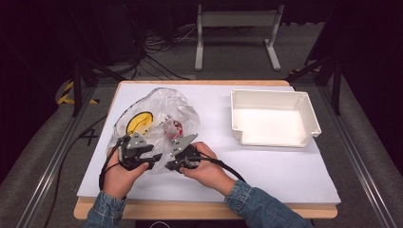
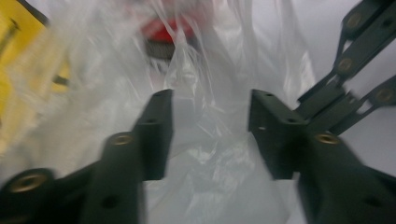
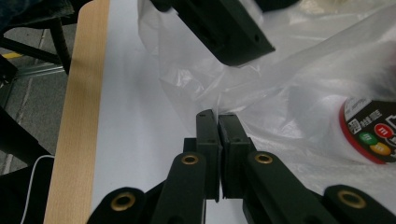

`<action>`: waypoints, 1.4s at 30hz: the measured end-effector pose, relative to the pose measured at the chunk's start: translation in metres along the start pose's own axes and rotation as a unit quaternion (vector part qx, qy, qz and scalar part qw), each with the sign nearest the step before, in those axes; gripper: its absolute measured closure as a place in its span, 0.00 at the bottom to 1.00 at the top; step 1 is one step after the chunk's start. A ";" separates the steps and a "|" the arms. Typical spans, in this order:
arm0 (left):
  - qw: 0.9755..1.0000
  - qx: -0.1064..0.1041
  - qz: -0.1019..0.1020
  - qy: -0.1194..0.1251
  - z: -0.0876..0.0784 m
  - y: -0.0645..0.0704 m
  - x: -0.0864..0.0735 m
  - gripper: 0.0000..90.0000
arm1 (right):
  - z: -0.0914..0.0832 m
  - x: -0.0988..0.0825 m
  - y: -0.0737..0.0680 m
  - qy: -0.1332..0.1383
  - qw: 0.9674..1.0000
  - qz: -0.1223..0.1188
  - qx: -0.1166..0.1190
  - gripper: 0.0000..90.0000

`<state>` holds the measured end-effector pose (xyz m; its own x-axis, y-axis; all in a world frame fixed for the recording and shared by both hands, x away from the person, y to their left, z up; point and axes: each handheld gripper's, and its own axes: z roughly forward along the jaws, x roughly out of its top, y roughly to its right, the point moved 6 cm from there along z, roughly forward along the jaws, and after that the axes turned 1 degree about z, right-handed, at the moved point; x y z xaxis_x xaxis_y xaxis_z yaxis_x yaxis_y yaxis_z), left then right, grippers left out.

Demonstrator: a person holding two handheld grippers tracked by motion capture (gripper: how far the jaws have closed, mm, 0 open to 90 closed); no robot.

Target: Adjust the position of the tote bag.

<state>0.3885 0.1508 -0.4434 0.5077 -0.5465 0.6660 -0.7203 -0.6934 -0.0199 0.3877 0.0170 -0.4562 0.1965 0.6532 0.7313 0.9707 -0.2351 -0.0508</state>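
Observation:
A clear plastic bag (image 1: 164,107) lies on the left half of the white table top. Inside it are a yellow item (image 1: 139,122) and a round red-rimmed candy tub (image 1: 177,126). My left gripper (image 1: 153,159) is at the bag's near edge. In the left gripper view it (image 2: 210,107) stands open, with bag film (image 2: 205,154) between the jaws and the tub (image 2: 166,32) blurred beyond. My right gripper (image 1: 169,166) faces it from the right. In the right gripper view it (image 3: 218,116) is shut on a fold of the bag (image 3: 243,100), with the tub (image 3: 373,133) at the right.
An empty white tray (image 1: 311,114) sits at the back right of the table. The table's wooden front edge (image 3: 74,116) runs close by the grippers. The other gripper's black jaw (image 3: 224,28) hangs just above the pinched fold. Stands and cables are on the floor behind.

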 end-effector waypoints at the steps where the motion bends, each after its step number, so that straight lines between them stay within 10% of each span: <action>1: 1.000 -0.003 -0.001 -0.010 0.004 0.001 -0.003 0.76 | 0.000 -0.001 0.000 0.000 1.000 0.000 0.000 0.98; 5: 0.999 -0.024 0.001 -0.042 0.013 0.001 -0.011 0.97 | -0.002 -0.003 0.001 -0.001 1.000 0.004 0.000 0.96; 15: 0.996 -0.053 -0.005 -0.077 0.024 0.005 -0.020 0.99 | -0.014 0.001 0.004 0.026 0.999 0.019 -0.017 0.71; 25: 0.995 -0.077 -0.010 -0.063 0.017 0.010 -0.016 0.98 | -0.036 0.025 0.034 0.094 0.984 0.046 -0.141 0.42; 27: 0.995 -0.081 -0.007 -0.063 0.016 0.011 -0.016 0.97 | -0.032 0.027 0.038 0.095 0.984 0.049 -0.143 0.47; 32: 0.995 -0.093 -0.010 -0.042 0.007 0.012 -0.011 0.76 | -0.019 0.029 0.031 0.085 0.992 0.024 -0.094 0.98; 42: 0.996 -0.059 -0.031 0.059 -0.045 0.003 0.009 0.62 | 0.001 0.026 0.001 0.057 0.997 -0.040 -0.032 1.00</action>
<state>0.3695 0.1652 -0.4038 0.4989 -0.4398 0.7468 -0.7435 -0.6600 0.1081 0.3944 0.0348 -0.4379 0.0989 0.5856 0.8046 0.9707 -0.2347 0.0515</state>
